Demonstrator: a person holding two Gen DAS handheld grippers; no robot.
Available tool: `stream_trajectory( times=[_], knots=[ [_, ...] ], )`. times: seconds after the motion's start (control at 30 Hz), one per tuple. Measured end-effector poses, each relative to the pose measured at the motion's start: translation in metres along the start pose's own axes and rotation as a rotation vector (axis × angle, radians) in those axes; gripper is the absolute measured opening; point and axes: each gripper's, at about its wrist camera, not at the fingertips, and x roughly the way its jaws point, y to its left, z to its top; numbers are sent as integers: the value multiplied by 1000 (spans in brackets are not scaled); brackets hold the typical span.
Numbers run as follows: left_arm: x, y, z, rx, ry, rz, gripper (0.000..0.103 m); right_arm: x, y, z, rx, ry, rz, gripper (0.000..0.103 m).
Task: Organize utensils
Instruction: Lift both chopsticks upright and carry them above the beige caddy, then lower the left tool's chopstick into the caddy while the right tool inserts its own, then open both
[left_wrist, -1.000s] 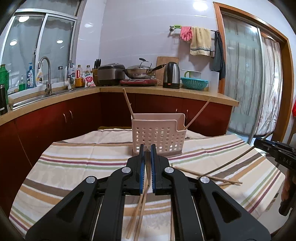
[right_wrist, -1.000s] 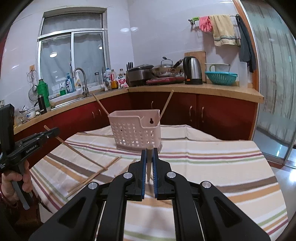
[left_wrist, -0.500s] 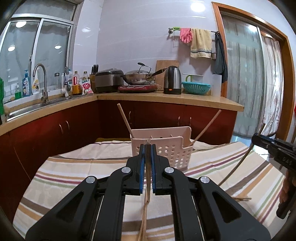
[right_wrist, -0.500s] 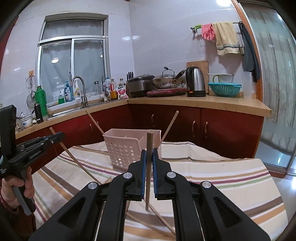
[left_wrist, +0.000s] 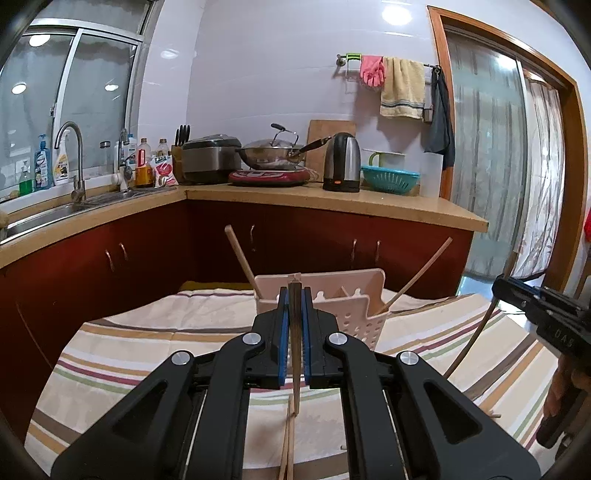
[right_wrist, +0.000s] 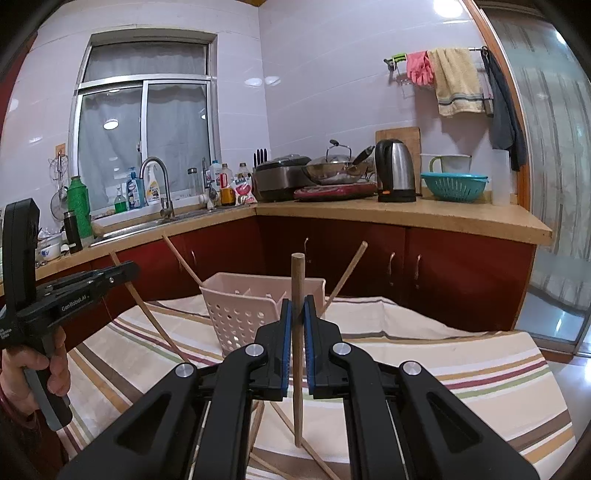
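A pink perforated utensil basket (left_wrist: 354, 306) (right_wrist: 243, 314) stands on the striped tablecloth, with two wooden chopsticks (left_wrist: 242, 264) leaning out of it. My left gripper (left_wrist: 294, 295) is shut on a wooden chopstick (left_wrist: 295, 354), held upright just before the basket. My right gripper (right_wrist: 297, 306) is shut on another wooden chopstick (right_wrist: 297, 332), held upright to the basket's right. The right gripper shows in the left wrist view (left_wrist: 517, 291), the left gripper in the right wrist view (right_wrist: 122, 271).
Loose chopsticks (right_wrist: 310, 454) (left_wrist: 287, 446) lie on the striped tablecloth (left_wrist: 147, 347) below the grippers. Behind the table run red cabinets and a counter with sink (left_wrist: 44, 218), wok (left_wrist: 273, 153) and kettle (left_wrist: 341, 162).
Both grippers have lifted their chopsticks off the cloth and tilted them upright. Both have moved closer to the basket.
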Motion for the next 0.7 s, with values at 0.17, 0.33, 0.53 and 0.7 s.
stream_trajectory(
  times=[0.17,0.33,0.53,0.7],
  knots=[
    [-10,2,18,-10,-19,-28,6,-8,2,12,6,-30,10,7],
    [-20,5,40,-16,-50,-48,6,-13,4,31,10,-76,32,7],
    [-26,1,68,5,-109,-54,6,-13,7,54,7,-137,54,7],
    [-28,-1,94,18,-171,-51,6,-11,7,76,5,-195,67,7]
  ],
)
